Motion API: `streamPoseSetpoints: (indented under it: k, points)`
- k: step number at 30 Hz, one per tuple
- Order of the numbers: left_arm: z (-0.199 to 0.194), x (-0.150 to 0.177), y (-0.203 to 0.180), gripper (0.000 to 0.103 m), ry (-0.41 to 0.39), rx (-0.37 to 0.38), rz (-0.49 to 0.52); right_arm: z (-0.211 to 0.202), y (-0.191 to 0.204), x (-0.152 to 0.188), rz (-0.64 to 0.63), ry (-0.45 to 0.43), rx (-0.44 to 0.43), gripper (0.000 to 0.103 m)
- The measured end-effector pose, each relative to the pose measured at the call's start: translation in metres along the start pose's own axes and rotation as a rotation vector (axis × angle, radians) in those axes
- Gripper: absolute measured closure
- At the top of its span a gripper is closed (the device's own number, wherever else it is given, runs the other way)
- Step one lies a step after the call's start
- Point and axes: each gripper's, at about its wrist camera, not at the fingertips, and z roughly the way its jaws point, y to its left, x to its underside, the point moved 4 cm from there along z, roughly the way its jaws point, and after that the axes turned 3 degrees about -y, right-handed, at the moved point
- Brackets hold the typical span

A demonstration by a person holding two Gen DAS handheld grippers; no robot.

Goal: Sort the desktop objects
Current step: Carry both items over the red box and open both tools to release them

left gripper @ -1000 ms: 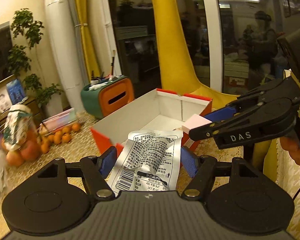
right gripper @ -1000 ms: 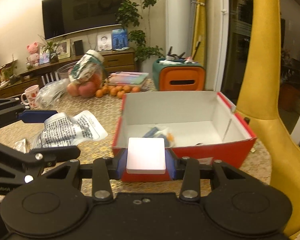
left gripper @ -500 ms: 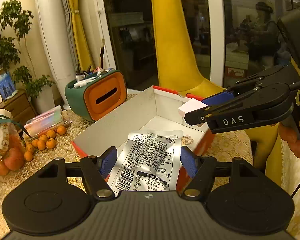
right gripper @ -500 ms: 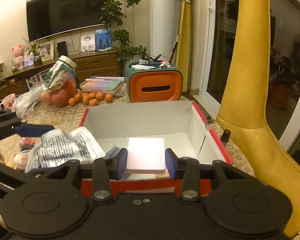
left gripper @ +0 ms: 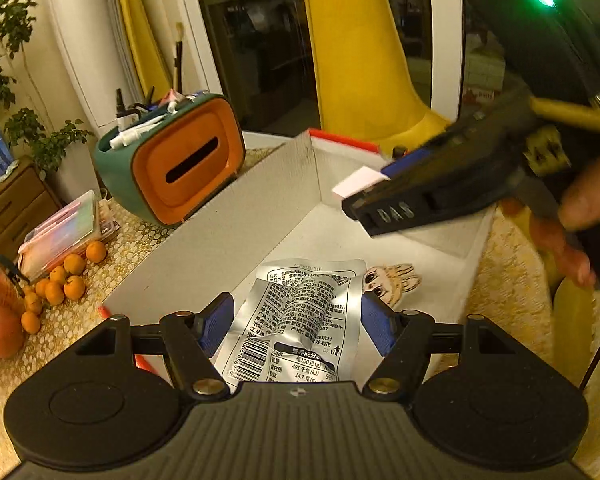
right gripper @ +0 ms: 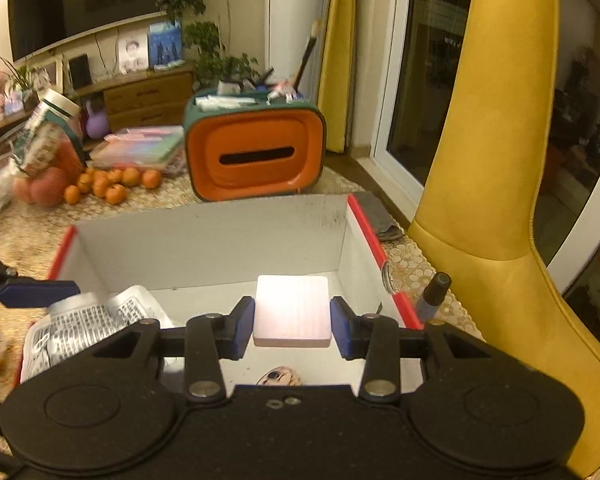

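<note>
Left wrist: left gripper (left gripper: 298,320) clamps silver packet (left gripper: 300,320), right gripper (right gripper: 292,326) clamps white block (right gripper: 292,306), both over red box (right gripper: 366,224) interior below.

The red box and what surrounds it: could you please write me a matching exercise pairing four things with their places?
Things:
1. silver packet
2. pale block
3. small oranges
4. cartoon sticker

Places:
A. flat on the floor of the red box
B. in the left claw
C. on the table, left of the orange holder
D. in the right claw

Pairs: 1-B, 2-D, 3-C, 4-A
</note>
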Motion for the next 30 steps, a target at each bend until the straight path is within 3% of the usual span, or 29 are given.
streamPoseSetpoints:
  k: [14,22,30]
  points:
    - [0.051,0.0,0.0,0.034,0.132,0.059,-0.043,0.071,0.008,-0.004,-0.029,0.224,-0.01,0.063]
    - [0.066,0.002,0.005,0.034,0.2,0.075,-0.088,0.085,0.005,0.002,-0.009,0.334,-0.003,0.063]
    - [0.071,0.005,0.003,0.033,0.248,0.092,-0.075,0.084,0.005,0.004,-0.008,0.344,-0.01,0.057]
